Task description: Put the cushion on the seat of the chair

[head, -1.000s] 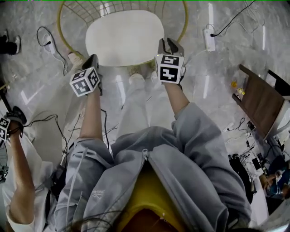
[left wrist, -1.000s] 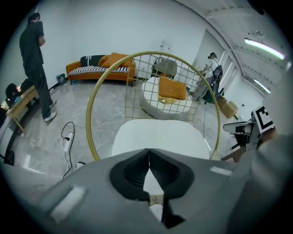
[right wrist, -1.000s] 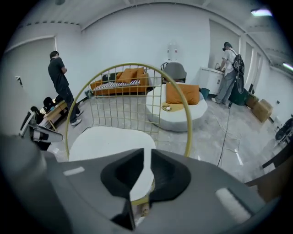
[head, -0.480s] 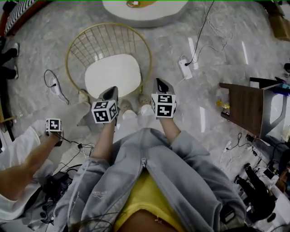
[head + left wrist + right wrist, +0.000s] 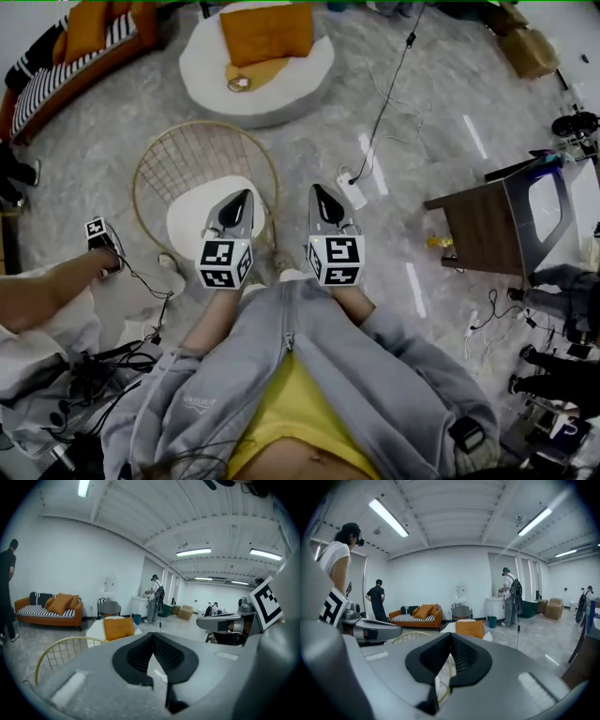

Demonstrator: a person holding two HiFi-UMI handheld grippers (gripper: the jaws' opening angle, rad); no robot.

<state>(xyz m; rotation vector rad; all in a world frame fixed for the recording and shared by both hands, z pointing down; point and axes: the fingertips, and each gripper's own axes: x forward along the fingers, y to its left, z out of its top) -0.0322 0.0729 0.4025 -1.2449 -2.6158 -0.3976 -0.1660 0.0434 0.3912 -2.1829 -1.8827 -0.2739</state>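
Although both tongs are raised in front of the person, neither holds anything. The left tongs (image 5: 239, 200) are pressed together with nothing between them, and the right tongs (image 5: 321, 195) are likewise closed and empty. The left tongs' tip overlaps the near right edge of the chair (image 5: 178, 159), a round gold wire frame standing on the marble floor (image 5: 422, 122). The right tongs sit just right of the chair.

The white cushion (image 5: 186, 220) lies flat on the chair's seat, inside the wire rim. Beyond the chair, a white round pouf (image 5: 206, 80) carries an orange cushion (image 5: 270, 31). To the chair's right lie a white power strip (image 5: 352, 190) and, farther off, a brown wooden stand (image 5: 473, 225). Left of the chair, another person's arm (image 5: 42, 291) reaches in, bearing a marker cube (image 5: 97, 230).
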